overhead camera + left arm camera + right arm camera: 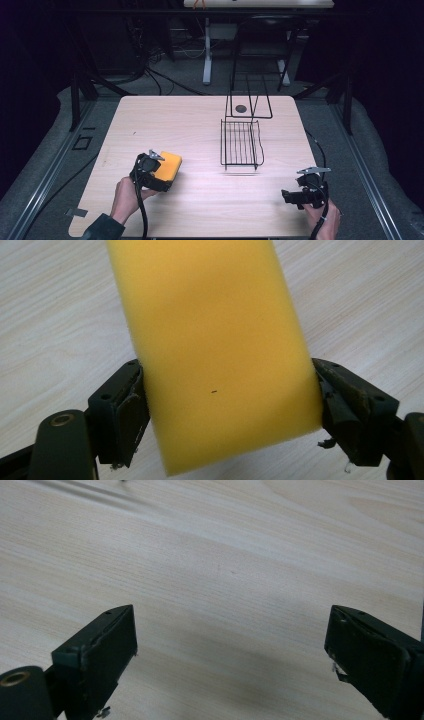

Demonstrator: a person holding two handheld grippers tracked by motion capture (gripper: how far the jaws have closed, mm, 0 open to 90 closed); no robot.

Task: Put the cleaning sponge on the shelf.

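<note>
Already the left tongs (pixel 159 170) are clamped on the yellow sponge (pixel 169 165), a jaw pressing into each long side of the block, as the left gripper view makes plain with the sponge (pixel 215 355) squeezed between the two black jaws over bare wood. In the high view the sponge sits at the near left of the table (pixel 165 115), low over the surface; whether it rests on the wood or is just lifted off cannot be told. Further right, near the middle and toward the far edge, a black wire rack (pixel 241 142) lies on the table, with a taller wire frame (pixel 248 100) just behind it and a small dark round thing (pixel 241 108) at that frame's foot. At the near right, the right tongs (pixel 294 196) are spread wide and hold nothing, well apart from everything else. So the grasp looks done; what seems left is carrying the sponge across, likely toward the rack, and letting it go there, with the right hand idle for now.
</note>
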